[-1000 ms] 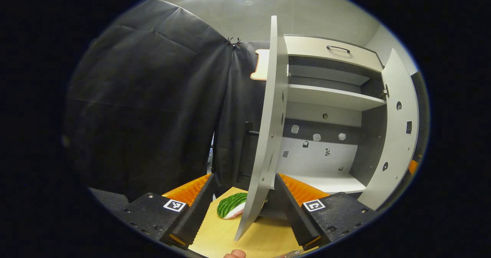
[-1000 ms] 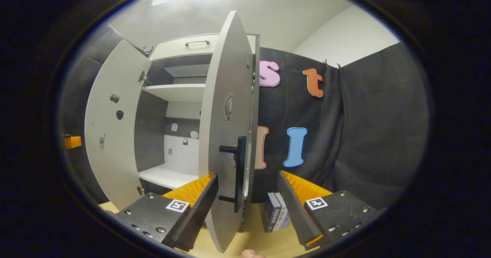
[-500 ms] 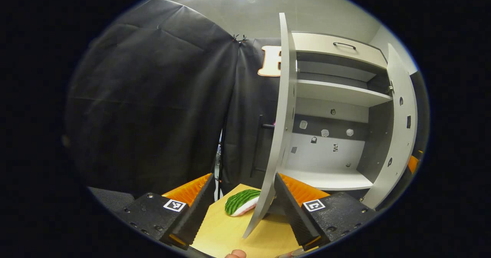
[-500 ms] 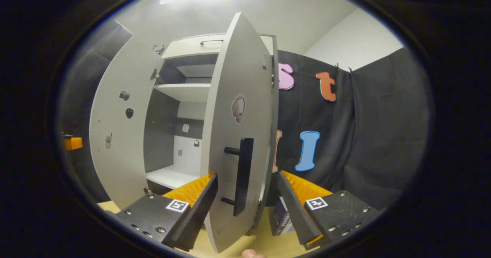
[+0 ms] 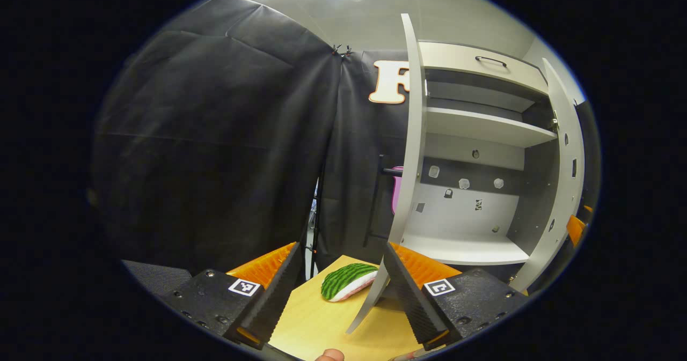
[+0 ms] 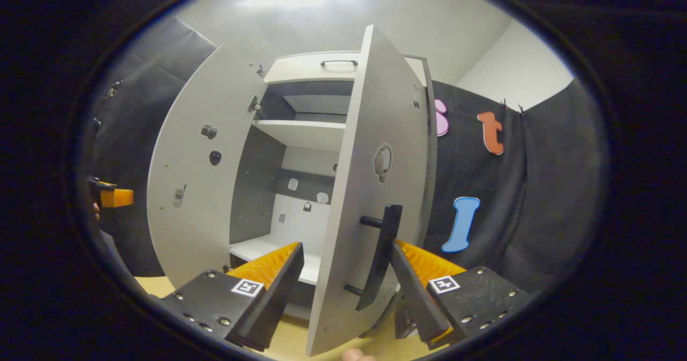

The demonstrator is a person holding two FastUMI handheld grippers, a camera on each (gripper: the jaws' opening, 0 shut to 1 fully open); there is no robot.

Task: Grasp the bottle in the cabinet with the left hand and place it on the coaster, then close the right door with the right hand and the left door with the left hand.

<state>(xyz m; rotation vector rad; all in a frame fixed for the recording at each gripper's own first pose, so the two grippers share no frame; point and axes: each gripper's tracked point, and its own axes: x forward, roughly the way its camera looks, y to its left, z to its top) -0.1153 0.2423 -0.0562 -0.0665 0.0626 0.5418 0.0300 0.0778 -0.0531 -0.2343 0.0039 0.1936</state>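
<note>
Step in hand: judged to be the door-closing stage; both pale grey flat-panel cabinet doors stand partly open.
Right claw: the right gripper [image 6: 343, 288] is spread wide and grasps nothing; the right door [image 6: 375, 189] stands edge-on between its fingers, the black bar handle [image 6: 382, 253] just beside the right finger.
Left claw: the left gripper [image 5: 341, 286] is likewise released, gaping; the left door [image 5: 410, 152] stands edge-on, its lower edge just beside the right finger.
Task's thing: the bottle and coaster I cannot locate; the white lower shelf [image 5: 467, 248] of the cabinet lies bare.
Doing it well: push flat against the panel's outer face near the free edge, right door first; keep the fingers out of the closing gap.
Materials: smooth matte laminate panels, rigid; pale wooden tabletop [image 5: 322, 323]; a green-striped watermelon-slice toy [image 5: 346, 280] lies near the left door's foot, possibly in its sweep.
</note>
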